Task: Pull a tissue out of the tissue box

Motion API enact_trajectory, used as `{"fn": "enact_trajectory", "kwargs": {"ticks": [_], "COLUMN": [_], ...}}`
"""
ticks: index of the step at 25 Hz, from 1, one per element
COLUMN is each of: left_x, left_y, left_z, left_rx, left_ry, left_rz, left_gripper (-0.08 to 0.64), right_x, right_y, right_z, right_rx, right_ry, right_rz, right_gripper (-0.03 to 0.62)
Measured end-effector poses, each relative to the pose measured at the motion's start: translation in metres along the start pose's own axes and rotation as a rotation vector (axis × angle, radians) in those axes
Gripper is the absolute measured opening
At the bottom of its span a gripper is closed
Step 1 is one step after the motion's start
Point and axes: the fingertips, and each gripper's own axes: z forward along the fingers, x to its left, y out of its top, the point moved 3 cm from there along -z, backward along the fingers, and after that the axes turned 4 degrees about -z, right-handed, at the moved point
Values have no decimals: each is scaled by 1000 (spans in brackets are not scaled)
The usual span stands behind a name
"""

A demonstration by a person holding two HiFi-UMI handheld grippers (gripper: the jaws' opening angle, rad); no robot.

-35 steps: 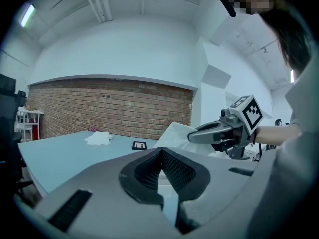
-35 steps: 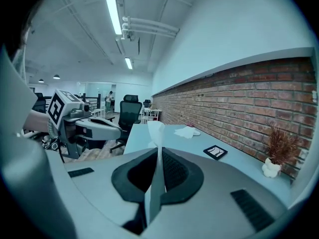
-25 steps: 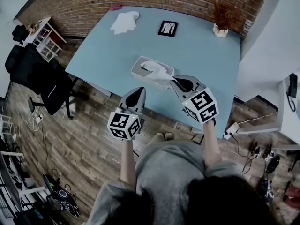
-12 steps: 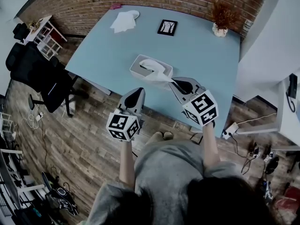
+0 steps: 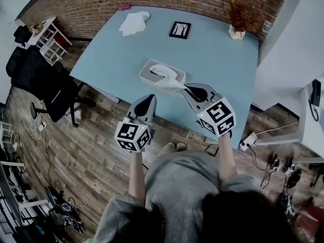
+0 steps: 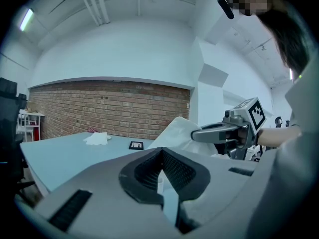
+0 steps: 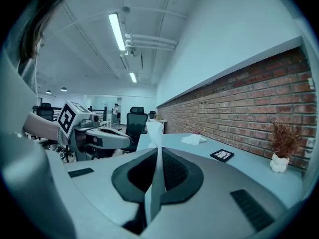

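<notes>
A white tissue box (image 5: 152,71) lies on the light blue table (image 5: 217,54) near its front edge. A white tissue (image 5: 173,81) stretches from the box's slot toward me, and my right gripper (image 5: 186,88) is shut on its end. In the right gripper view the tissue (image 7: 155,133) stands up as a thin strip pinched between the jaws. My left gripper (image 5: 149,99) hovers just off the table's front edge, left of the right one, shut and holding nothing. The left gripper view shows the tissue (image 6: 174,132) drawn out to the right gripper (image 6: 195,133).
A loose tissue (image 5: 134,23) lies at the table's far left corner, a small black picture frame (image 5: 180,30) at the back middle, and a potted dry plant (image 5: 239,20) at the back right. A black office chair (image 5: 45,85) stands left of the table. A brick wall runs behind.
</notes>
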Motion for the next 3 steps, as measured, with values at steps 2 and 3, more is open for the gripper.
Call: {"fn": "enact_trajectory", "kwargs": {"ticks": [2,3], "left_x": [-1,-1], "left_y": [2,3], "left_z": [1,2], "left_rx": [-5,-7], "left_ry": [-2,-3], "left_rz": [3,4], "left_gripper": [3,3], "right_x": [0,0], "right_y": [2,2], "right_z": [0,-1], "right_rx": [-8,-12], "right_ry": [6,9], "right_rz": [-1,-1], "right_gripper": [2,2]}}
